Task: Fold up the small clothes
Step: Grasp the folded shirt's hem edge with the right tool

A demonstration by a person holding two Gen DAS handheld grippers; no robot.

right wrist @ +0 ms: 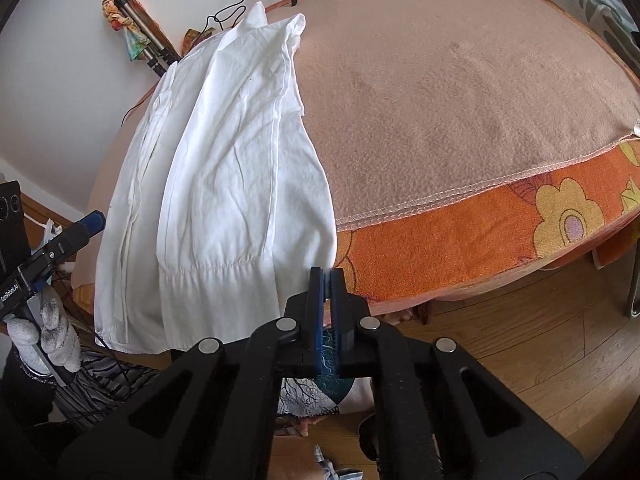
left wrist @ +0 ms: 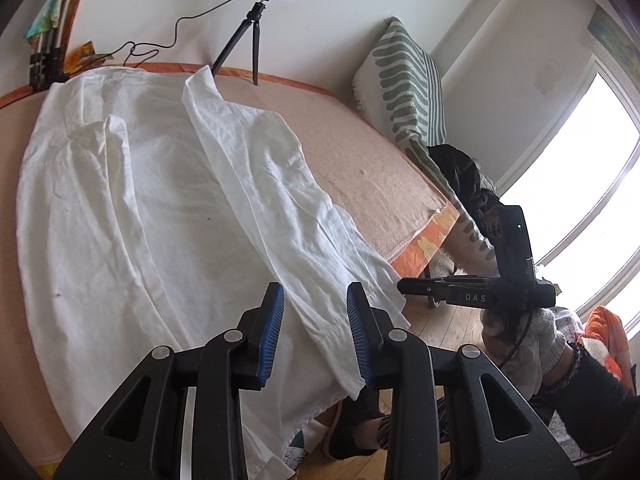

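— Lying on the tan fuzzy blanket (right wrist: 460, 92) is the white wrinkly cotton shirt (left wrist: 132, 208). Its long way runs from the near edge back toward the wall.

— Which gripper is closer?

— The left gripper (left wrist: 316, 320). Its blue pads are spread apart, empty, one on each side of the folded-over sleeve cuff. The right gripper (right wrist: 327, 280) is squeezed tight, just beside the shirt's hem, holding nothing I can see.

— Anything hidden?

— Yes. The hem drops over the edge, behind the left gripper.
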